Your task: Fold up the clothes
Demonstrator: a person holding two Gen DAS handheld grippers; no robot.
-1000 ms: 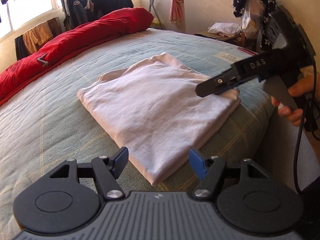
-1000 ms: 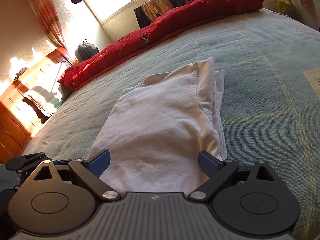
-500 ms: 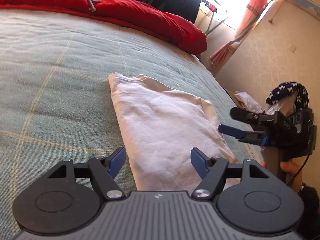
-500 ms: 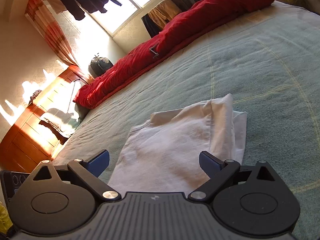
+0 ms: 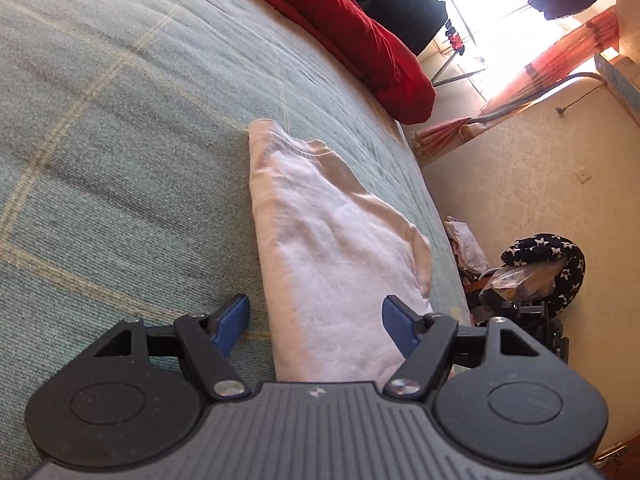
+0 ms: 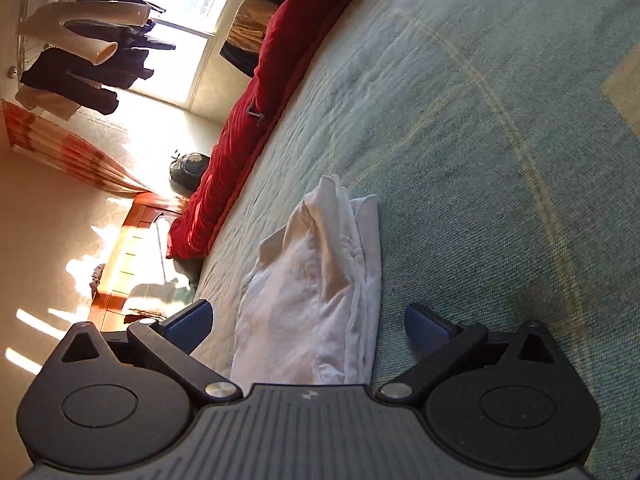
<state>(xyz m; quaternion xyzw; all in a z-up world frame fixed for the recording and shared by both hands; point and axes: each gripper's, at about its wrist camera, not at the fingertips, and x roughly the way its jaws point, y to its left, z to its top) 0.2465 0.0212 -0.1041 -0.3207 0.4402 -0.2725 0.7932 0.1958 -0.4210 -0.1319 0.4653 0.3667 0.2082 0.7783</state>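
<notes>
Bed [image 5: 120,128], teal checked cover: carries your one task item. Red duvet [image 5: 360,28] rolled along its far edge; clothes rack by the window beyond. Folded white T-shirt [image 5: 332,248], near the bed's edge, long axis running away from both tools, each at one near corner. Left tool [image 5: 314,322]: jaws apart, straddling the near end, nothing pinched. Right tool [image 6: 308,326]: jaws opening wide, cloth [image 6: 320,280] between, unclamped.
</notes>
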